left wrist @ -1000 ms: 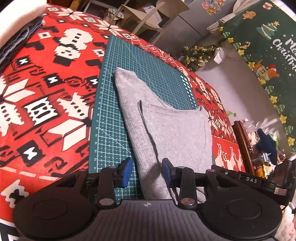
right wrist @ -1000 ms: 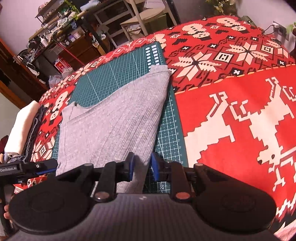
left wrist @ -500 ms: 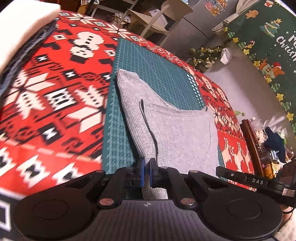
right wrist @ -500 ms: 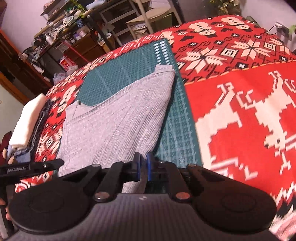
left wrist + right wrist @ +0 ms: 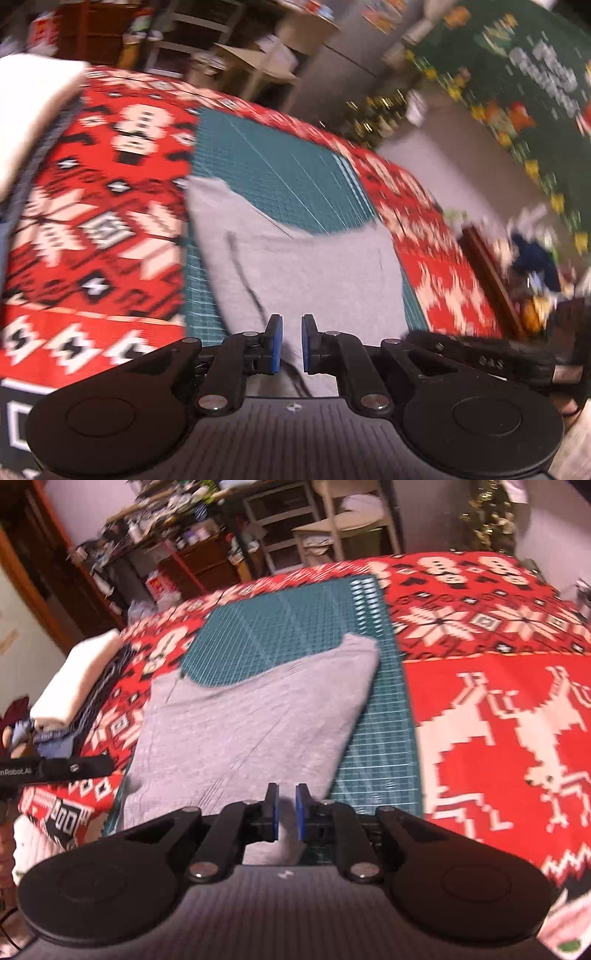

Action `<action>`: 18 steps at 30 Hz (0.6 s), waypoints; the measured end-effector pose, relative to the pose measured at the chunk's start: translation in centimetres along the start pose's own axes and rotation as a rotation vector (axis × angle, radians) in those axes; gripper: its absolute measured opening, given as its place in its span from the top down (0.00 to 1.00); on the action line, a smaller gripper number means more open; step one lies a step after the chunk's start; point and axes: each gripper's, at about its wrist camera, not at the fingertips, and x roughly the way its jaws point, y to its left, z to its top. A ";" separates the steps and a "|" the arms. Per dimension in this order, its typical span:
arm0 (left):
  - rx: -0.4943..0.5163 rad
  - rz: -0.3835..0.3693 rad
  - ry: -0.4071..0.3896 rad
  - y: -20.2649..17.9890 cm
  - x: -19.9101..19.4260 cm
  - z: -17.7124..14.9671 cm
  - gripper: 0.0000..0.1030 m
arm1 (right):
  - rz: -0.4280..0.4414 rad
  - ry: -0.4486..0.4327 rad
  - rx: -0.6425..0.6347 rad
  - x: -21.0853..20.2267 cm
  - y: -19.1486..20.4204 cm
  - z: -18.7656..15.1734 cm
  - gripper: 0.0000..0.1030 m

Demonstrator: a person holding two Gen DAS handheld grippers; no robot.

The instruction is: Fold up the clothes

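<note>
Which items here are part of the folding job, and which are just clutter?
Job:
grey garment
green cutting mat under it
left gripper
right gripper

Lying about:
stack of folded clothes, white on top
Christmas tablecloth
cluttered shelves behind

From your right hand-held gripper [image 5: 286, 818], the garment [image 5: 251, 723] lies at 12 o'clock on the cutting mat [image 5: 295, 620], which lies on the patterned cloth [image 5: 498, 701] covering the surface. Bare mat runs beyond the garment at 12 and along its side at 2 o'clock. A stack of folded clothes [image 5: 74, 686] sits on the cloth at 10 o'clock, well apart from the mat. Your left hand-held gripper [image 5: 291, 343] has the garment at 12 o'clock and that stack [image 5: 29, 110] at 10 o'clock.
</note>
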 end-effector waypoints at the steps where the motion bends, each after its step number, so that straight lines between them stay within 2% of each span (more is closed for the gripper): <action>1: 0.020 0.005 0.021 -0.3 0.5 -0.4 0.91 | -0.001 0.014 -0.008 0.3 0.3 -0.1 0.89; 5: 0.045 0.034 0.074 -0.3 1.1 -1.9 0.91 | -0.017 0.046 -0.054 -0.3 1.0 -1.6 0.89; 9: 0.025 0.041 0.081 -0.1 -0.1 -2.2 0.92 | -0.037 0.058 -0.105 -1.5 1.9 -2.8 0.88; 12: 0.067 0.033 0.062 -0.9 -0.8 -2.5 0.91 | -0.027 0.044 -0.131 -1.8 2.8 -3.0 0.88; 14: 0.087 0.056 0.086 -1.2 -0.2 -3.0 0.91 | -0.018 0.033 -0.151 -1.7 3.5 -2.9 0.89; 18: 0.110 0.076 0.099 -1.3 -0.2 -4.0 0.91 | -0.035 0.070 -0.160 -1.0 3.8 -3.9 0.91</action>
